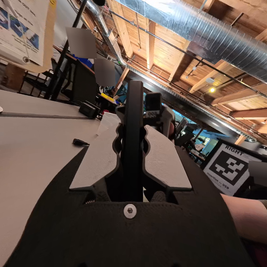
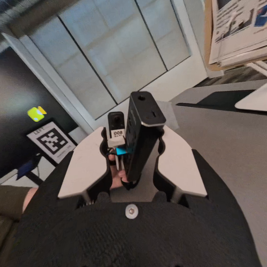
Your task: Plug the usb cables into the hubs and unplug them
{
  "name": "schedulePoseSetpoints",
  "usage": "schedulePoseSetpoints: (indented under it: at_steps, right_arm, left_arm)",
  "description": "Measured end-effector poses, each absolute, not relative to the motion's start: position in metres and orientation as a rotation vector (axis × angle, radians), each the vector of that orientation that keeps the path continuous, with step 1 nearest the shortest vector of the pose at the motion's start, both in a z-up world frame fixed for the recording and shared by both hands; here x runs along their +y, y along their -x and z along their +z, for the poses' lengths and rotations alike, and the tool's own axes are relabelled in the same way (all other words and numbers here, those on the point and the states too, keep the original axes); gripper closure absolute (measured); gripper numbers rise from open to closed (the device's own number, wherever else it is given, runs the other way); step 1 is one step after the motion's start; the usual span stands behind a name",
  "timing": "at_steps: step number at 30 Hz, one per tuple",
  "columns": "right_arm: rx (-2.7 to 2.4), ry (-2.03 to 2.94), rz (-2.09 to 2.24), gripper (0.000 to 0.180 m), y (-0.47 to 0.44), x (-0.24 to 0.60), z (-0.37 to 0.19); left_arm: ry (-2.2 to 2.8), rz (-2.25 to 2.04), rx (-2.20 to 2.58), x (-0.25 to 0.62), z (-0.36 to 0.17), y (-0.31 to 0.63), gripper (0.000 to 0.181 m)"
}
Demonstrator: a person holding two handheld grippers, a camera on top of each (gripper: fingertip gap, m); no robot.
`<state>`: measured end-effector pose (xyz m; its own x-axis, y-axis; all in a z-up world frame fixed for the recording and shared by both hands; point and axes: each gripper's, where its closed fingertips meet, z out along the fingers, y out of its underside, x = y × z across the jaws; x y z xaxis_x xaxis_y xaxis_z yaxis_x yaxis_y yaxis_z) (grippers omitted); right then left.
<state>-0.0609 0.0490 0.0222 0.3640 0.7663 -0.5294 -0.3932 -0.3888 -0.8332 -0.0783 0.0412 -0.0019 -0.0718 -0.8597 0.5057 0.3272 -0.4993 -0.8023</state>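
Observation:
My left gripper [image 1: 132, 127] is shut on a long black USB hub [image 1: 133, 104] and holds it upright above the grey table [image 1: 36, 144]. In the right wrist view the hub [image 2: 145, 115] stands between the fingers of my right gripper [image 2: 133, 130], which is open around it. The right finger is close against the hub's edge and the left finger stands clear. A small blue piece [image 2: 120, 151] sits at the hub's port side; I cannot tell what it is. A black USB plug [image 1: 80, 142] lies on the table to the left.
A black power adapter [image 1: 87, 110] and a white plastic piece [image 1: 106, 122] sit at the table's far side. Boards with square markers stand off the table [image 1: 226, 166] [image 2: 52, 141]. A white stand base [image 2: 252, 104] rests on the table at right. A person's forearm [image 1: 245, 216] is close. Between my right fingertips and the black USB plug [image 1: 80, 142] there is roughly 20 cm.

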Motion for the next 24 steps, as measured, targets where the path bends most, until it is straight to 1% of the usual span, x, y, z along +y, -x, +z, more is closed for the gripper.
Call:
schedulePoseSetpoints:
  at_steps: [2,3,7,8,9,13,14,15,16,18,21,24]
  right_arm:
    - [-0.375,1.442,1.359,0.151,0.058,0.053,0.031]
    - [-0.4,1.437,1.411,0.152,0.06,0.053,0.033]
    - [-0.582,1.491,1.336,0.151,0.071,0.048,0.031]
    - [-0.611,1.511,1.326,0.151,0.075,0.047,0.03]
    - [-0.662,1.529,1.324,0.151,0.08,0.044,0.028]
    - [-0.791,1.526,1.312,0.15,0.098,0.035,0.031]
    - [-0.797,1.525,1.31,0.15,0.1,0.035,0.033]
    - [-0.807,1.525,1.305,0.15,0.101,0.035,0.034]
    - [-0.824,1.522,1.294,0.15,0.101,0.035,0.034]
    - [-0.842,1.549,1.27,0.151,0.103,0.036,0.032]
    - [-0.878,1.559,1.199,0.15,0.101,0.036,0.033]
    - [-0.796,1.509,1.193,0.151,0.083,0.038,0.055]
  left_arm:
    - [1.273,-1.784,0.665,0.034,0.001,0.077,0.155]
    - [1.278,-1.812,0.677,0.033,0.0,0.076,0.155]
    - [1.339,-1.742,0.919,0.024,-0.013,0.072,0.155]
    - [1.333,-1.736,0.922,0.024,-0.011,0.072,0.152]
    - [1.325,-1.732,0.912,0.024,-0.009,0.072,0.144]
    - [1.349,-1.67,1.029,0.016,-0.013,0.067,0.135]
    - [1.35,-1.677,1.033,0.015,-0.011,0.067,0.136]
    - [1.345,-1.685,1.046,0.014,-0.01,0.069,0.141]
    - [1.342,-1.678,1.068,0.012,-0.009,0.069,0.151]
    - [1.376,-1.596,1.113,0.013,-0.014,0.068,0.145]
    - [1.387,-1.596,1.097,0.014,-0.01,0.072,0.15]
    - [1.298,-1.702,1.013,0.012,0.003,0.086,0.138]
